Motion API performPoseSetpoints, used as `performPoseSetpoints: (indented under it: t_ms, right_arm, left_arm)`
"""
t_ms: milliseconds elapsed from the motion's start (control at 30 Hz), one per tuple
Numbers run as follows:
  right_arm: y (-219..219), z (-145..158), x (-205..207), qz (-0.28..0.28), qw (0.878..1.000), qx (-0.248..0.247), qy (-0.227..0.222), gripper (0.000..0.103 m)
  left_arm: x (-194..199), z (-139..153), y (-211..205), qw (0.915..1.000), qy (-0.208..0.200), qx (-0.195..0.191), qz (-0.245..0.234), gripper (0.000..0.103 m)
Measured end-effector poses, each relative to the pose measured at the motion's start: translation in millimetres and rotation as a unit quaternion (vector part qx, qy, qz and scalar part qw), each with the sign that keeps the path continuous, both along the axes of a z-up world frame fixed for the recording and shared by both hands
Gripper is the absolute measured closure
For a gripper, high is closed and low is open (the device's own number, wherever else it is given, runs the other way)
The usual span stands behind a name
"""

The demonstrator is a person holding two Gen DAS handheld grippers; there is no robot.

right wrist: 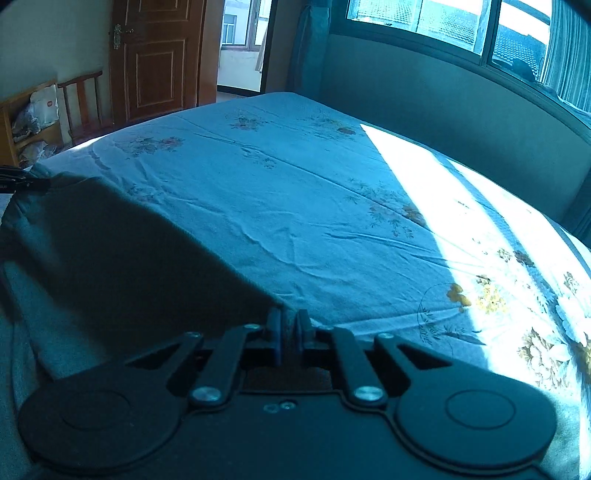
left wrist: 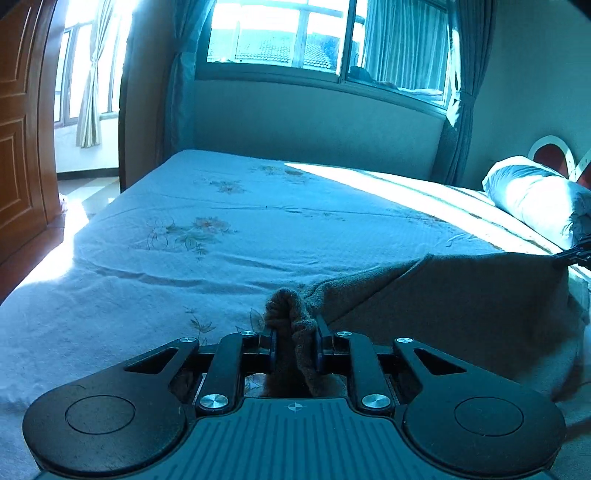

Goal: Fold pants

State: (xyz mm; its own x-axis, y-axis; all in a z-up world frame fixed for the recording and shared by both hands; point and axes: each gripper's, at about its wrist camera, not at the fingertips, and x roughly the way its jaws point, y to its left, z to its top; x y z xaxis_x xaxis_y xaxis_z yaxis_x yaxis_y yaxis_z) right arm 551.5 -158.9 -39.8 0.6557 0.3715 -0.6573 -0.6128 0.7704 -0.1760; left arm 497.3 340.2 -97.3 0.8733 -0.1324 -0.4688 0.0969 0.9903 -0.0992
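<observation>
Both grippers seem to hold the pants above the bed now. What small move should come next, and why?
Probably carry both corners forward over the bed and lower them. The left gripper is shut on a bunched corner of the pants, the right gripper on another, and the cloth hangs taut between them above the sheet, not yet doubled over.

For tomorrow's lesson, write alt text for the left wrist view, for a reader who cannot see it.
The left claw is shut on a bunched corner of brown pants, lifted taut above a bed with a pale floral sheet. At the right edge, the right claw holds the far corner. Behind are a sunlit window, curtains and a pillow.
</observation>
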Motion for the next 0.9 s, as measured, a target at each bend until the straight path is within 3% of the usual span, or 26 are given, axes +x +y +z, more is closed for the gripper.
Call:
performPoseSetpoints:
  t_ms: [67, 233, 333, 433, 533, 633, 800, 867, 900]
  right_arm:
    - [-5.5, 9.7, -24.5, 0.005, 1.000, 0.001, -0.010, 0.103]
    - [-14.2, 20.7, -109.8, 0.036, 0.998, -0.022, -0.048, 0.103]
    - [-17.0, 13.6, -158.0, 0.053, 0.996, -0.040, -0.056, 0.102]
    - [-22.6, -1.7, -201.7, 0.050, 0.994, -0.056, -0.074, 0.096]
    - [-35.3, -10.1, -225.0, -0.005, 0.996, -0.030, -0.079, 0.072]
    - [-51.7, -12.3, -233.1, -0.071, 0.995, 0.034, -0.053, 0.072]
    - [-61.0, -20.0, -240.9, -0.144, 0.983, 0.112, -0.038, 0.073]
    - [-60.4, -24.4, -240.5, -0.178, 0.973, 0.142, -0.027, 0.072]
    - [-59.5, -26.3, -233.3, -0.192, 0.968, 0.158, -0.016, 0.072]
  left_arm:
    - [-18.5, 10.7, 0.7, 0.9996, -0.023, -0.002, -0.014, 0.085]
    - [-81.6, 29.6, -5.7, 0.9936, -0.085, 0.048, -0.058, 0.085]
    - [-123.0, 30.4, 0.2, 0.9940, -0.089, 0.021, -0.060, 0.084]
    - [-166.8, 16.0, 7.7, 0.9976, -0.060, -0.005, -0.034, 0.070]
    - [-196.0, -2.5, 7.6, 0.9999, 0.007, 0.002, 0.014, 0.056]
    - [-222.3, -16.0, 8.0, 0.9933, 0.065, -0.002, 0.096, 0.054]
    - [-257.4, -17.3, 8.9, 0.9774, 0.053, -0.130, 0.158, 0.054]
    - [-261.1, -19.4, 4.7, 0.9652, 0.044, -0.197, 0.167, 0.054]
    - [-260.8, -20.0, 1.3, 0.9619, 0.046, -0.210, 0.169, 0.054]
